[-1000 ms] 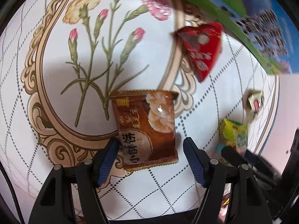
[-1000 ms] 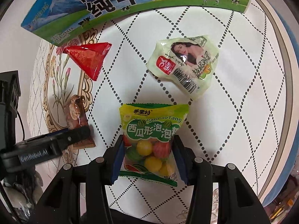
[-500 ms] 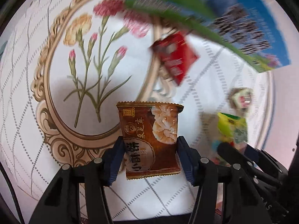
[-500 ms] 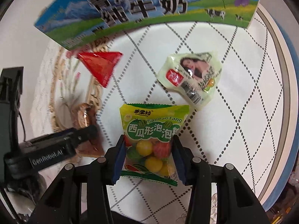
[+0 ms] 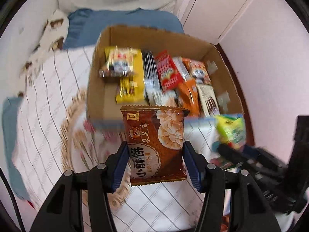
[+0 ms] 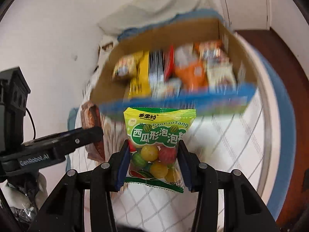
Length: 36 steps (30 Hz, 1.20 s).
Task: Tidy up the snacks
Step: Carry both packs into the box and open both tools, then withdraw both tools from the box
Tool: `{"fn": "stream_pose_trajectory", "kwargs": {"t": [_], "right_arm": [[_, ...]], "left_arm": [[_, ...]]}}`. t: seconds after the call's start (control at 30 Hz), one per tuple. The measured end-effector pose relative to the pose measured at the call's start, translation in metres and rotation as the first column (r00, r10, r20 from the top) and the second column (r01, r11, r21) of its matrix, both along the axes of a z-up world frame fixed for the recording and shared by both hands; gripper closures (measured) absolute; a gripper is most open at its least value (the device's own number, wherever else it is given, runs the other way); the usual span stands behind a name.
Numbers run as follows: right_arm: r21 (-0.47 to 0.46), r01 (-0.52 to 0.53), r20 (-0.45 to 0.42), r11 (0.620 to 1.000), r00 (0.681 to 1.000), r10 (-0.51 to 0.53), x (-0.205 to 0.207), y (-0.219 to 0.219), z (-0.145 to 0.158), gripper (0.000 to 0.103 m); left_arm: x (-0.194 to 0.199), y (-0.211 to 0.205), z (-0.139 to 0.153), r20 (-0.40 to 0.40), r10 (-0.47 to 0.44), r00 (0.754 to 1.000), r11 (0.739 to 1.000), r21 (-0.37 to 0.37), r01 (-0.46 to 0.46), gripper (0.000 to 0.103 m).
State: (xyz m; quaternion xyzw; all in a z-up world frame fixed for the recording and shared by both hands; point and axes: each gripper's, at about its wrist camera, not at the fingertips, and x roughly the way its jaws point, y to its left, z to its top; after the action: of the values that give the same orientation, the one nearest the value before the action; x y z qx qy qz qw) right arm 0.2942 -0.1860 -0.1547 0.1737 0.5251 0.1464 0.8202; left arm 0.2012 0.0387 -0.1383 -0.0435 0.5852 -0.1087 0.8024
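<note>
My left gripper (image 5: 155,164) is shut on a brown biscuit packet (image 5: 154,145) and holds it up in the air, facing an open cardboard box (image 5: 108,42). The box holds several snack packets (image 5: 168,75) standing in rows. My right gripper (image 6: 153,166) is shut on a green and yellow gum-ball packet (image 6: 157,147) and holds it up before the same box (image 6: 243,61). The gum-ball packet also shows at the right of the left wrist view (image 5: 230,129). The left gripper and its brown packet (image 6: 92,116) show at the left of the right wrist view.
The box stands on a round table with a white patterned cloth (image 5: 44,119). A blue cushion (image 5: 119,23) and a white pillow lie behind the box. A white door (image 5: 231,9) and pink wall are at the right. The view is motion-blurred.
Both grippers have lifted their packets off the table and tilted up from looking down at the cloth to facing the open box. The left gripper closed on the brown packet.
</note>
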Motion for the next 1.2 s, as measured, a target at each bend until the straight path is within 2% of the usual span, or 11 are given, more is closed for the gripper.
{"fn": "stream_pose_trajectory", "kwargs": {"t": [0.07,0.2,0.33,0.47,0.57,0.6,0.63,0.7,0.83,1.1,1.2], "right_arm": [[-0.016,0.01,0.022,1.0,1.0,-0.009,0.022,-0.006,0.008,0.054],[-0.045,0.019,0.02,0.999,1.0,-0.018,0.068,-0.016,0.009,0.054],[-0.076,0.018,-0.021,0.997,1.0,-0.02,0.102,-0.02,-0.002,0.054],[-0.098,-0.008,-0.072,0.995,0.997,0.001,0.117,-0.013,-0.02,0.054],[-0.057,-0.04,-0.145,0.998,0.989,0.032,0.121,-0.007,-0.042,0.051],[-0.062,-0.044,-0.157,0.997,0.987,0.034,0.123,-0.006,-0.048,0.04],[-0.087,-0.04,-0.161,0.995,0.987,0.025,0.122,-0.007,-0.05,0.021],[-0.129,-0.021,-0.16,0.991,0.987,0.001,0.121,-0.01,-0.052,0.012],[-0.161,-0.003,-0.15,0.987,0.989,-0.021,0.12,-0.015,-0.051,0.005],[-0.284,0.015,-0.103,0.959,0.994,-0.046,0.111,-0.019,-0.032,0.005],[-0.299,0.019,-0.099,0.954,0.994,-0.051,0.105,-0.02,-0.029,0.005]], "left_arm": [[0.02,-0.004,0.008,-0.009,-0.012,1.0,0.999,0.05,0.013,0.049],[0.067,0.0,-0.012,-0.063,-0.01,0.998,0.991,0.134,0.019,0.049],[0.095,0.005,-0.033,-0.126,0.01,0.992,0.985,0.175,0.012,0.049],[0.108,0.012,-0.051,-0.169,0.044,0.985,0.986,0.168,-0.015,0.049],[0.109,0.018,-0.058,-0.194,0.072,0.978,0.989,0.139,-0.045,0.049],[0.11,0.019,-0.059,-0.2,0.079,0.977,0.99,0.134,-0.053,0.043],[0.11,0.019,-0.061,-0.2,0.084,0.976,0.99,0.131,-0.058,0.031],[0.109,0.019,-0.062,-0.197,0.082,0.977,0.989,0.139,-0.055,0.016],[0.104,0.017,-0.061,-0.192,0.078,0.978,0.99,0.133,-0.052,0.015],[0.09,0.011,-0.048,-0.139,0.082,0.987,0.991,0.117,-0.066,0.014],[0.085,0.01,-0.041,-0.118,0.092,0.989,0.991,0.113,-0.079,0.014]]}}
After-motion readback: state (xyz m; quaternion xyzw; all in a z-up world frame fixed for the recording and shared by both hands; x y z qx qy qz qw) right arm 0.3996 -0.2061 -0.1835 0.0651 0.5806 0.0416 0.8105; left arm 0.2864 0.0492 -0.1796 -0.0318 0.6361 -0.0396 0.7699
